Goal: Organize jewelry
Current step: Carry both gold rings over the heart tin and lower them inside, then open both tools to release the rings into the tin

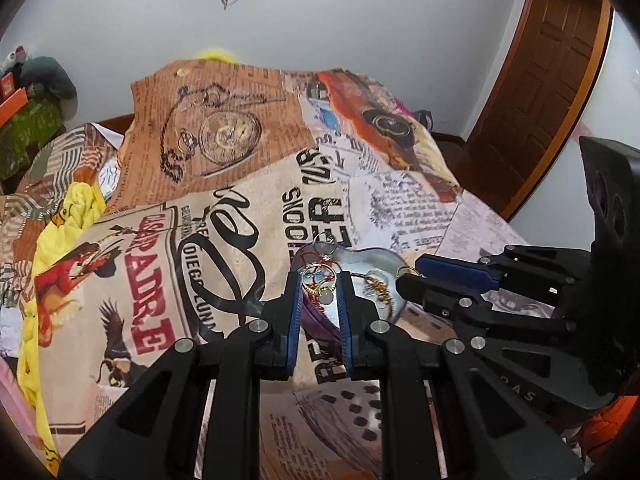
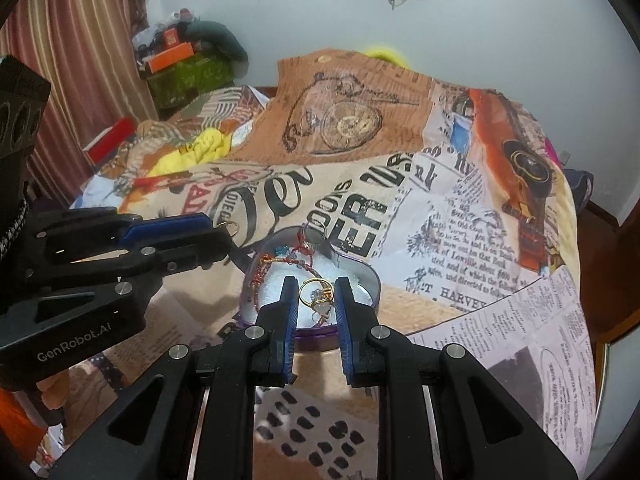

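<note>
A heart-shaped tin with a purple rim (image 1: 372,258) (image 2: 370,276) lies on the printed bedspread, holding red-and-gold thread bracelets (image 2: 272,266), a gold ring with a pale stone (image 2: 318,298) (image 1: 320,286) and a silver hoop (image 1: 324,242). My left gripper (image 1: 319,276) is open above the tin's left side, its jaws either side of the gold ring. My right gripper (image 2: 313,280) is open above the tin, the gold ring between its jaws. In the right wrist view the left gripper (image 2: 218,232) shows side-on with a small gold ring (image 2: 231,227) at its tip.
The bedspread (image 1: 224,208) has newspaper and pocket-watch prints. Yellow cloth (image 1: 76,208) lies bunched at the left. A green box with orange items (image 2: 188,72) stands by the striped curtain (image 2: 80,40). A wooden door (image 1: 552,76) is at the right.
</note>
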Demonstrator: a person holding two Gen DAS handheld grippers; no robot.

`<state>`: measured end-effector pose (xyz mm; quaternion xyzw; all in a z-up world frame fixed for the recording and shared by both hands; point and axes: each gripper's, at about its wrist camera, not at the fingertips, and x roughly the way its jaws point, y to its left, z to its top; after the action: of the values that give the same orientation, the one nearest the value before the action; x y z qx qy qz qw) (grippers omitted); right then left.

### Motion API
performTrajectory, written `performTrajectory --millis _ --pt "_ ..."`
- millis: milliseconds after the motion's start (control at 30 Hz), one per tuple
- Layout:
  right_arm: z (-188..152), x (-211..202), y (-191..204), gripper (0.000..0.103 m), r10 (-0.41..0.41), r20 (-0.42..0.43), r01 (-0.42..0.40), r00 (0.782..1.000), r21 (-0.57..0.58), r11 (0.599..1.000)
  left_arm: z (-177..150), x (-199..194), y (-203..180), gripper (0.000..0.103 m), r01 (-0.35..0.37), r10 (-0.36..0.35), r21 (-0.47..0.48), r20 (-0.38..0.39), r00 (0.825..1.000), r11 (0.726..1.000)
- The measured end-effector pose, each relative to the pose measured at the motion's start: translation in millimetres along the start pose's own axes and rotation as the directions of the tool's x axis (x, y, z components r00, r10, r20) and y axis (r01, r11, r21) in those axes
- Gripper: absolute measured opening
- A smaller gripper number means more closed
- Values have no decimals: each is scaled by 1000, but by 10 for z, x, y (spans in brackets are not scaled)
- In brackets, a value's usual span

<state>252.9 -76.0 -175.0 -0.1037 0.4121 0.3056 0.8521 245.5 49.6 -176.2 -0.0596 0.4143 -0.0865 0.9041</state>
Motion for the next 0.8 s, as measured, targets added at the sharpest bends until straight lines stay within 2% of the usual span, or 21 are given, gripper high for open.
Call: performTrajectory --millis 533,800 --pt "-27 275 60 17 23 -69 -27 997 -60 998 11 359 21 16 82 -83 -11 -71 994 997" --pt "-24 285 107 17 5 -73 -12 997 -91 996 46 233 1 16 75 -74 1 -39 996 997"
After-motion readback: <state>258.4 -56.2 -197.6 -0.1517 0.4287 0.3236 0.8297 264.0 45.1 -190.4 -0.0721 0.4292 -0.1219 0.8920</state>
